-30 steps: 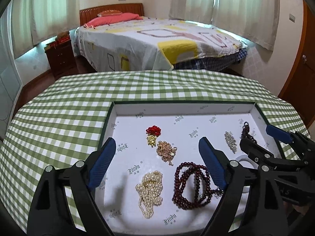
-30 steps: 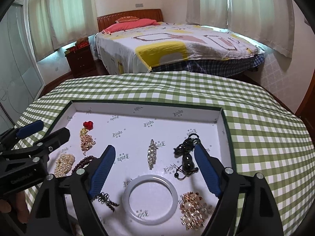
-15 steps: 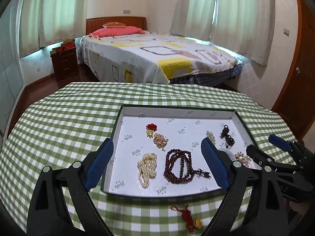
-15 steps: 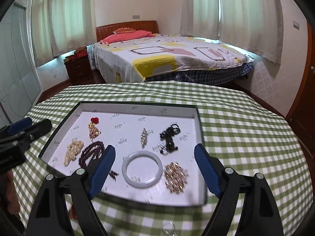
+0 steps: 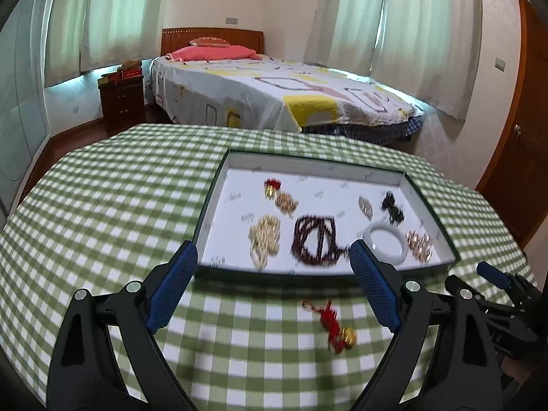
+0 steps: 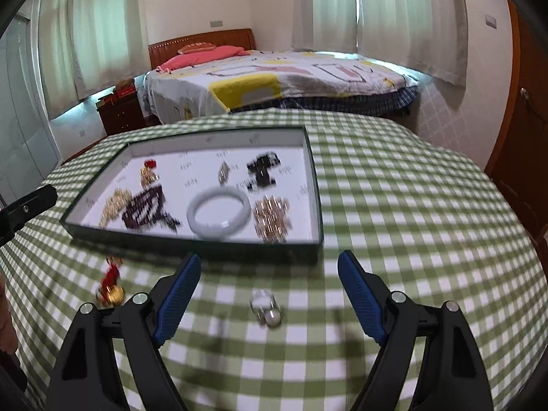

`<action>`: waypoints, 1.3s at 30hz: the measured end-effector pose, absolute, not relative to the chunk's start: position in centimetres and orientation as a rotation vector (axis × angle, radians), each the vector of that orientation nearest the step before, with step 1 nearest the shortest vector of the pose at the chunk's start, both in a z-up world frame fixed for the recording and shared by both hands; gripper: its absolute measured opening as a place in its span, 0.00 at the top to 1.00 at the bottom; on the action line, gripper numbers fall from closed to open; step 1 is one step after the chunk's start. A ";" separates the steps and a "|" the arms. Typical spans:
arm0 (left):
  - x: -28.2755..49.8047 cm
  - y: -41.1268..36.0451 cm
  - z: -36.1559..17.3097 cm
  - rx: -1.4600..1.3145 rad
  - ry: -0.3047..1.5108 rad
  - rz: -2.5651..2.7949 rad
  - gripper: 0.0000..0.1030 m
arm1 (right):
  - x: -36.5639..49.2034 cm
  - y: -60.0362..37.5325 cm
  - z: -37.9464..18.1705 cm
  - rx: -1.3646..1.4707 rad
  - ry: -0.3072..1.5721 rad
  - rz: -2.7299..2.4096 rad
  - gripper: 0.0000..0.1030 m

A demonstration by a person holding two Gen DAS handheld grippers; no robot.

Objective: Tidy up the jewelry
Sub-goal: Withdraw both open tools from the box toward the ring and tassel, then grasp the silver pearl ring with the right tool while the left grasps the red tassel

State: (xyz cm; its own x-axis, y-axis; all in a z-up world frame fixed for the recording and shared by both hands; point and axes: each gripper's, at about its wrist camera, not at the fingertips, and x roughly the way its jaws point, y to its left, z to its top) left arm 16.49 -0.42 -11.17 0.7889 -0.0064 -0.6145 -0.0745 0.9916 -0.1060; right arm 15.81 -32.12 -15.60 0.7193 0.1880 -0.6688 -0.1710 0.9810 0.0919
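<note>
Both grippers have backed off the tray [image 5: 428, 205]; left gripper [image 5: 274, 287] and right gripper [image 6: 267, 291] jaws open, empty. Red charm [image 5: 334, 325] and small silver piece [image 6: 267, 308] now visible on surface outside tray, likely next to collect

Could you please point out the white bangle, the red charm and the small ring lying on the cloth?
white bangle [image 6: 219, 217], right wrist view, near rim.
red charm [image 5: 330, 322], left wrist view, red knot.
small ring [image 6: 266, 307], right wrist view, middle.
</note>
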 end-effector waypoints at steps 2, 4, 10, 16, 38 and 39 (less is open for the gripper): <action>16.0 -0.6 -12.0 -0.116 0.673 0.041 0.14 | 15.5 -32.3 -16.2 0.027 0.750 0.193 0.23; 15.7 -0.6 -12.8 -0.115 0.690 0.042 0.14 | 15.4 -32.4 -16.8 0.027 0.765 0.194 0.25; 15.5 -1.1 -14.3 -0.108 0.726 0.030 0.14 | 15.5 -32.2 -17.7 0.030 0.802 0.210 0.39; 15.3 -1.5 -14.7 -0.102 0.731 0.021 0.14 | 16.1 -32.4 -18.0 0.026 0.837 0.216 0.45; 15.3 -5.0 -16.2 -0.051 0.784 -0.054 0.16 | 14.7 -31.9 -18.6 0.036 0.861 0.252 0.76; 15.4 -5.2 -16.4 -0.045 0.789 -0.058 0.18 | 14.7 -32.0 -18.6 0.039 0.861 0.254 0.76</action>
State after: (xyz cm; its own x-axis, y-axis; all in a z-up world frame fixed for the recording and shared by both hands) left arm 15.37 -5.16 -16.39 0.7033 -0.0693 -0.7075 0.0354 0.9974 -0.0625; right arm 14.69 -32.01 -18.57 0.6235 0.2367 -0.7451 -0.2056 0.9692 0.1358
